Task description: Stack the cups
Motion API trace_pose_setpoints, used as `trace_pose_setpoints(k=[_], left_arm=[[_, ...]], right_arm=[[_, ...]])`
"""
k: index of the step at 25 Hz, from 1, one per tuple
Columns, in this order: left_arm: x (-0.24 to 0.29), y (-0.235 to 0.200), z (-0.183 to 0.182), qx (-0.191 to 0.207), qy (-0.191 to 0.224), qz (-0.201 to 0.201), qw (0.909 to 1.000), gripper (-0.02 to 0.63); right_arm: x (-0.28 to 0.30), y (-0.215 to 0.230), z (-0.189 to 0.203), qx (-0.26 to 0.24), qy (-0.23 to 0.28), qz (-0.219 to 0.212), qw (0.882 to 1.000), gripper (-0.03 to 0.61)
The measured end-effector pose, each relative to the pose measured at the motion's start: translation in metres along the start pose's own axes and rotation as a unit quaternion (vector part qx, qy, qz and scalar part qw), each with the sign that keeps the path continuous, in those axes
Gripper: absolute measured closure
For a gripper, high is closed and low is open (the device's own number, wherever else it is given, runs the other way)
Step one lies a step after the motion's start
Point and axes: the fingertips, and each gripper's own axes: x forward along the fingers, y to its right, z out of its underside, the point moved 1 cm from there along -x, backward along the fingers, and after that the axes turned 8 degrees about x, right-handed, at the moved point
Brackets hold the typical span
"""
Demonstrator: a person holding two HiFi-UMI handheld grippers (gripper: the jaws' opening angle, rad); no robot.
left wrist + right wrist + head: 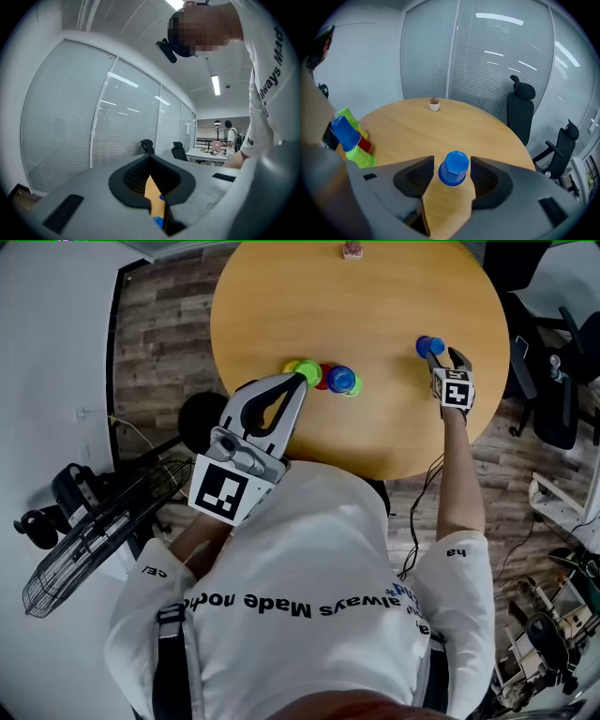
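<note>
On the right of the round tabletop, an upturned blue cup is framed between the pads of the right tongs, which are spread wide and not pressed on it. Toward the person's left, a cluster of green, red and blue cups is seen just beside the left tongs, which are closed tight on nothing.

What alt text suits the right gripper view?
The open right claw straddles an upside-down blue plastic cup on a round wooden table. A cluster of green, blue, red and yellow cups sits at left; a small potted plant stands beyond.
</note>
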Motion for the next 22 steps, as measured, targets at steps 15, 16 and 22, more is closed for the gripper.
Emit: trace_pose_setpoints(k=[15,16,22], left_arm=[[0.004,-0.014,0.016,-0.012,-0.028,-0.013,0.9994,0.591],[0.004,-0.014,0.016,-0.011,-0.028,-0.013,0.9995,0.591],[0.003,-0.015,0.018,-0.013,-0.032,-0.016,0.9993,0.591]], right_arm=[[0.044,0.013,0.015,0.068,-0.029,0.0,0.997,0.322],[0.046,0.013,0.016,0.074,-0.029,0.0,0.997,0.323],[0.051,0.015,0.016,0.104,-0.024,0.005,0.994,0.324]])
